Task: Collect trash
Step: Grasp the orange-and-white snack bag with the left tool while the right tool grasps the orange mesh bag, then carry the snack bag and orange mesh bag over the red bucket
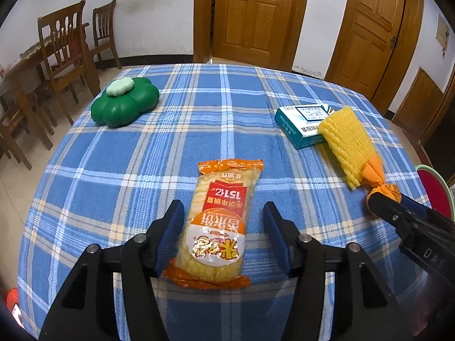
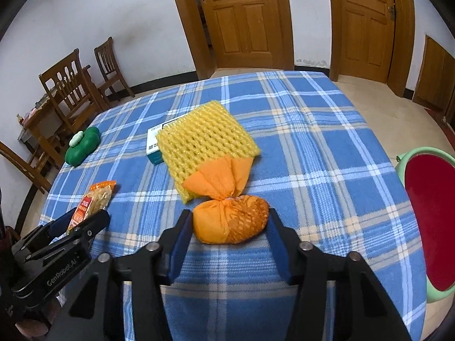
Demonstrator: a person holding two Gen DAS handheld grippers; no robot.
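An orange and yellow rice-cracker packet [image 1: 217, 224] lies on the blue plaid tablecloth [image 1: 199, 119] between the fingers of my left gripper [image 1: 223, 221], which is open around it; the left finger touches the packet. An orange tied bag [image 2: 231, 221] sits between the fingers of my right gripper [image 2: 229, 227], whose pads touch both of its sides. A yellow foam net [image 2: 206, 142] lies just beyond it, partly over a teal and white box [image 2: 153, 145]. The packet also shows in the right wrist view [image 2: 93, 201], and the right gripper in the left wrist view [image 1: 378, 199].
A green flower-shaped container [image 1: 125, 102] with a pale lid stands at the table's far left. A red stool with a green rim [image 2: 426, 218] stands off the table's right edge. Wooden chairs [image 1: 62, 54] and doors [image 1: 253, 14] lie beyond the table.
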